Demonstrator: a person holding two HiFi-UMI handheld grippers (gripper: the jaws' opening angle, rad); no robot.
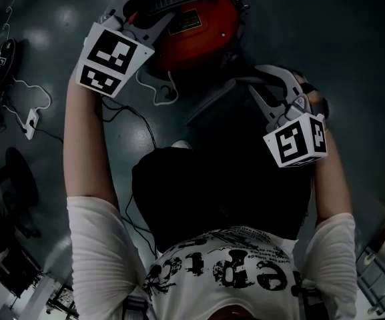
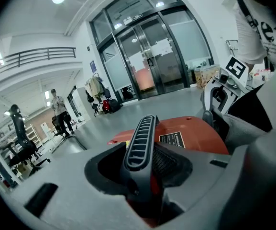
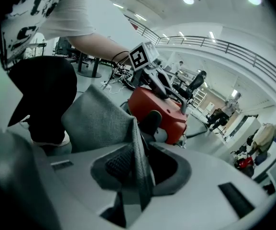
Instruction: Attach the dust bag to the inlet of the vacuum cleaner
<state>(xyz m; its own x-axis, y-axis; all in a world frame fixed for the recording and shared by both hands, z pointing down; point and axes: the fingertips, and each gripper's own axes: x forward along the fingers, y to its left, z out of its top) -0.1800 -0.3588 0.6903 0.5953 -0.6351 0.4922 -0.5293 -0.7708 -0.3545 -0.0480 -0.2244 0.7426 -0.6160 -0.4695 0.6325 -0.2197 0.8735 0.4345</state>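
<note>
White power strip (image 1: 30, 123) on glossy grey floor (image 1: 352, 39), left gripper (image 2: 145, 171) clamped on black handle (image 2: 140, 135) of red vacuum cleaner (image 1: 202, 42), right gripper (image 3: 130, 169) pinching grey dust bag (image 3: 97, 116) just beside it, glass doors (image 2: 149, 56) and railed gallery (image 2: 32, 56) beyond

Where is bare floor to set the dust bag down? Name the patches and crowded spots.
Bare floor lies right of the vacuum cleaner, past the right gripper holding the dust bag. The left gripper grips the handle. Crowded: the left side, with white cable, power strip and chair; near side, the person's legs.
</note>
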